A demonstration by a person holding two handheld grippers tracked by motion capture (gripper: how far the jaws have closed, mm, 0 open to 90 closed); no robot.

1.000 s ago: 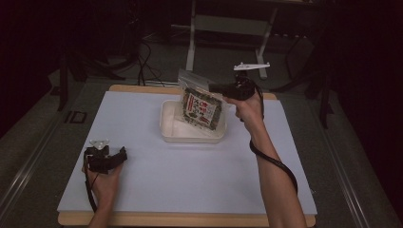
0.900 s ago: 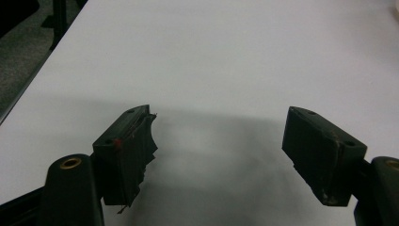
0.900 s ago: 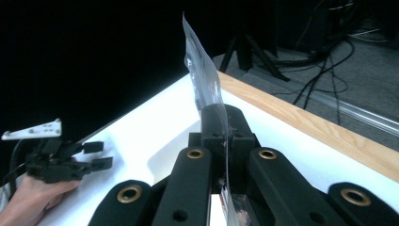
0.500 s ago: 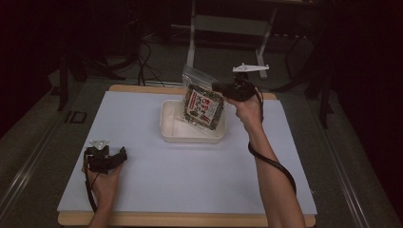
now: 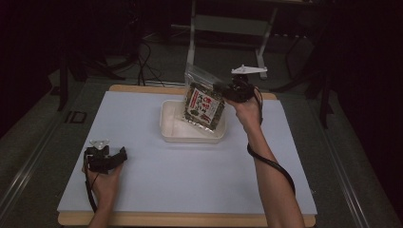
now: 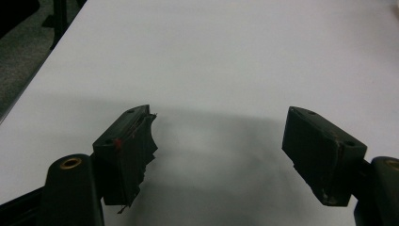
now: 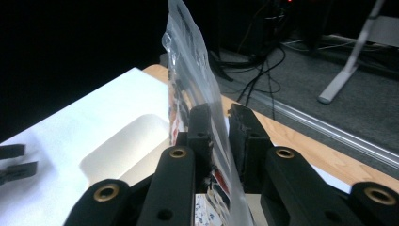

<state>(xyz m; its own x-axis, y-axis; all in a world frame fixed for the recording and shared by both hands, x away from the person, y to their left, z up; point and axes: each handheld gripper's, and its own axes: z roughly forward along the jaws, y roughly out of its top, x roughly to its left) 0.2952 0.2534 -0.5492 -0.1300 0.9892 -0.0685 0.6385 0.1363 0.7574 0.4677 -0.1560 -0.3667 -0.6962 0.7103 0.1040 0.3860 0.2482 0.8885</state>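
Plastic snack bag (image 5: 204,102) — upright, tilted, top up.

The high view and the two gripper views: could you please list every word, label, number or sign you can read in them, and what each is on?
"ID": on the grey floor left of the table, as a large dark marking.
Printed label on the snack bag held at the right tool above the tray: white, red and green characters, too blurred to read.
Print on that bag in the right gripper view: too close to read.
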